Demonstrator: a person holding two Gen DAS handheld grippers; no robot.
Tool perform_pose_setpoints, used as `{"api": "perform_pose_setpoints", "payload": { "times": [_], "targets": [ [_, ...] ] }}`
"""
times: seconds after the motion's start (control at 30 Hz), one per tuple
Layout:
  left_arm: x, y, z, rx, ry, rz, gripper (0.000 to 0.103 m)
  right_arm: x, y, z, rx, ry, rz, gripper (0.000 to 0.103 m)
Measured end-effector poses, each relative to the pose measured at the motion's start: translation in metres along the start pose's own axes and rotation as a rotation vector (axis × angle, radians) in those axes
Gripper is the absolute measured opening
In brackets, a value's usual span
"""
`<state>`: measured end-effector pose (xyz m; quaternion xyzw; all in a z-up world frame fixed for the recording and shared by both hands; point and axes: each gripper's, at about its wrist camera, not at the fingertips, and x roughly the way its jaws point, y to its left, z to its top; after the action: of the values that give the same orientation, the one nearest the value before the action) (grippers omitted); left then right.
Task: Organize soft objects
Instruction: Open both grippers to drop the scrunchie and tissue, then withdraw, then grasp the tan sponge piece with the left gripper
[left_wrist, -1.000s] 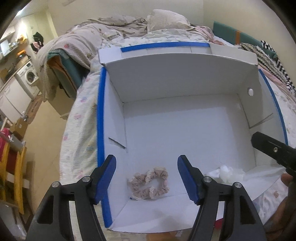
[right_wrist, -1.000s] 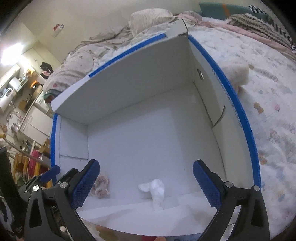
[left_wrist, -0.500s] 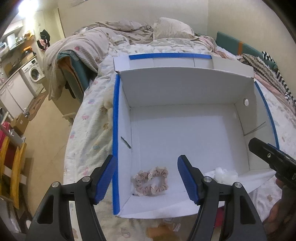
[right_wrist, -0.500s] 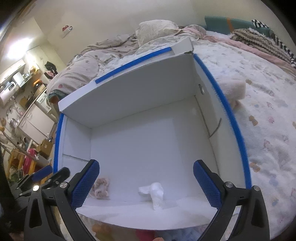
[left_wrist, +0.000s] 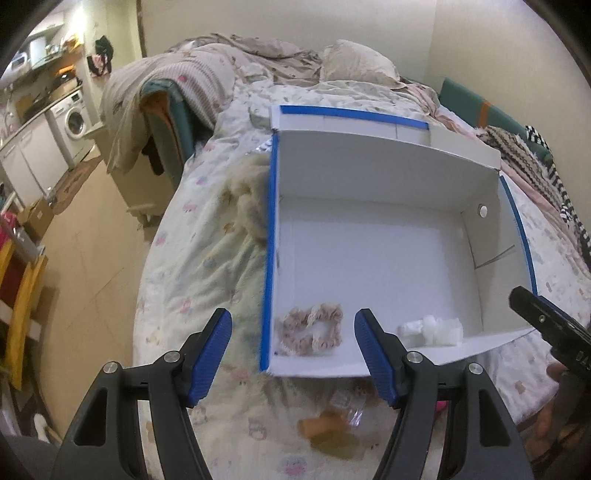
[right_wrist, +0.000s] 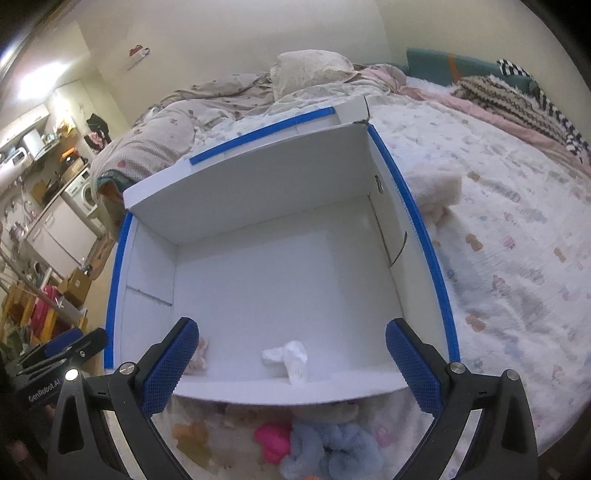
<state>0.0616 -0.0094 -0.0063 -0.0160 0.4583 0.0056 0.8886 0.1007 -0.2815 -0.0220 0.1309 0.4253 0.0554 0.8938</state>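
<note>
A white cardboard box (left_wrist: 369, 177) with blue taped edges lies open on the bed; it also shows in the right wrist view (right_wrist: 258, 192). Inside, near its front wall, lie a pink scrunchie (left_wrist: 312, 330) and a small white soft item (left_wrist: 432, 328), the latter also in the right wrist view (right_wrist: 290, 356). My left gripper (left_wrist: 293, 354) is open and empty above the box's front left corner. My right gripper (right_wrist: 291, 369) is open and empty above the front wall. In front of the box lie a pink soft item (right_wrist: 271, 441), a blue fluffy one (right_wrist: 332, 454) and an orange-brown one (left_wrist: 325, 432).
A cream fluffy item (left_wrist: 251, 206) lies left of the box and another (right_wrist: 436, 192) lies to its right. Pillows and crumpled blankets (left_wrist: 280, 66) fill the bed's far end. The bed's left edge drops to the floor (left_wrist: 96, 258). A washing machine (left_wrist: 74, 118) stands far left.
Both grippers have pulled back and up from the box, so more of the bed and the items in front of the box show. The scrunchie and white item stay in the box.
</note>
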Motion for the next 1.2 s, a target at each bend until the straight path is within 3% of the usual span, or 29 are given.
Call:
{"api": "perform_pose_setpoints", "payload": {
  "times": [0.27, 0.53, 0.67, 0.87, 1.2],
  "targets": [
    [-0.013, 0.023, -0.015, -0.051, -0.01, 0.029, 0.066, -0.018, 0.004, -0.016, -0.009, -0.012, 0.014, 0.103],
    [-0.006, 0.043, -0.031, -0.121, 0.057, 0.016, 0.066, -0.026, 0.004, -0.035, 0.0, 0.013, 0.014, 0.103],
    [0.0, 0.055, -0.04, -0.165, 0.095, 0.059, 0.066, -0.029, 0.004, -0.042, -0.009, 0.021, 0.009, 0.103],
    [0.019, 0.059, -0.051, -0.227, 0.203, 0.009, 0.066, -0.028, 0.002, -0.045, -0.004, 0.04, 0.011, 0.103],
    [0.062, 0.017, -0.091, -0.223, 0.465, -0.156, 0.066, -0.013, 0.002, -0.048, 0.021, 0.101, 0.022, 0.103]
  ]
}}
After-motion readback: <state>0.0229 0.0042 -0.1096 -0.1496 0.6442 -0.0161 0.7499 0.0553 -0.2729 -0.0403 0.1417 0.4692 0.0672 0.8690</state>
